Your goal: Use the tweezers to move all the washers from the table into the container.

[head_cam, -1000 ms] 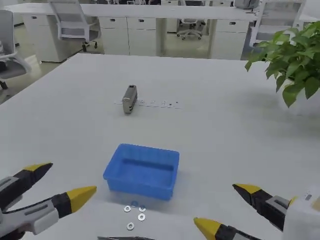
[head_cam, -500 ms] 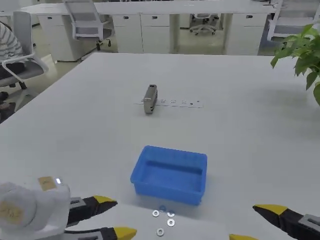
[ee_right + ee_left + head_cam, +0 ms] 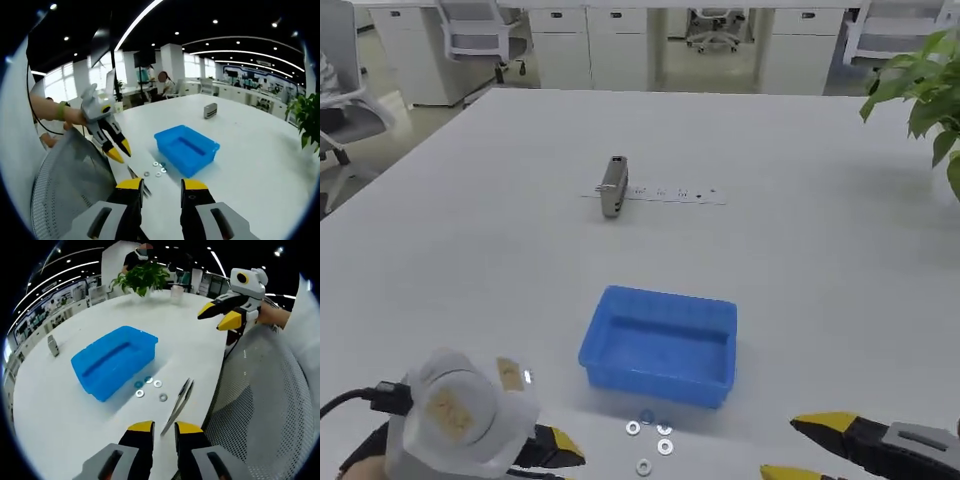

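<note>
showing the start of the washer transfer: the tweezers [image 3: 178,402] lie flat and unheld on the table [image 3: 770,250], near its front edge. the left gripper [image 3: 165,429] hovers at the tweezers' near end with its jaws a little apart and clamped on nothing. the right gripper [image 3: 162,186] hangs off to the side, jaws wider apart and empty. 4 silvery washers [image 3: 158,384] and 1 bluish ring [image 3: 138,384] lie loose between the tweezers and the blue container [image 3: 655,380], just beside its front wall. no washer is visible inside the container. likely hazards: (1) the tweezers are thin and lie flush on a smooth top, so closing jaws may skate over them or push them off the edge; (2) a nudge the other way would sweep them into the washers and scatter these; (3) a grip at the very end may let the long tool pivot and droop.
</note>
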The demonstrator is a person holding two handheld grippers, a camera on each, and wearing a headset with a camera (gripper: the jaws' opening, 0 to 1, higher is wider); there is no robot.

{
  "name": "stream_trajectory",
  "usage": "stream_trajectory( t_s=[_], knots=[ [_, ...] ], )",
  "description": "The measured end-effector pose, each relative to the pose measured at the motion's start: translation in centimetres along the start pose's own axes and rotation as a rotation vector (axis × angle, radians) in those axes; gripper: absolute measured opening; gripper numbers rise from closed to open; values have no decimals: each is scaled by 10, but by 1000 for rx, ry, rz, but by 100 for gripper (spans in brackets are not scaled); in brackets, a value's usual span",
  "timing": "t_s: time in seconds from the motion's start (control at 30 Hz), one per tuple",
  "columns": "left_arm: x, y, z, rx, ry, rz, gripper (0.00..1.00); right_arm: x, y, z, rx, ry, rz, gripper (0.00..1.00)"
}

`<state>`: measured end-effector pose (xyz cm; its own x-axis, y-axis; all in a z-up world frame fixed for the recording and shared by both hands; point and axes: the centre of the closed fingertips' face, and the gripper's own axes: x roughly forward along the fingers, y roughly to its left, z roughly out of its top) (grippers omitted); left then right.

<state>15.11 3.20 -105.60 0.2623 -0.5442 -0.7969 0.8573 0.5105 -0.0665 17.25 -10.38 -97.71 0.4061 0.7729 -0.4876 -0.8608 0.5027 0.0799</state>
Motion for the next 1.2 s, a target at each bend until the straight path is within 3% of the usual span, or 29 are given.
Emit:
stream_trajectory(
  t_s=[0.07,0.17,0.53,0.8,1.0,1.07,1.2],
  knots=[
    [6,0,-6,37,47,-19,10,3,1,-1,13,3,4,27],
    [12,0,-10,70,82,-37,8,7,1,-3,29,13,13,25],
    [20,0,-16,136,136,-90,2,20,9,-9,32,45,54,22],
    [21,-1,-16,186,146,-92,0,30,15,-8,8,63,88,21],
    [21,-7,-17,279,162,-104,0,38,18,-11,-8,80,115,21],
    [21,-9,-17,286,163,-106,0,41,20,-11,-19,88,130,21],
    [14,-14,-9,320,139,-97,0,44,25,-13,-53,105,152,21]
  ],
)
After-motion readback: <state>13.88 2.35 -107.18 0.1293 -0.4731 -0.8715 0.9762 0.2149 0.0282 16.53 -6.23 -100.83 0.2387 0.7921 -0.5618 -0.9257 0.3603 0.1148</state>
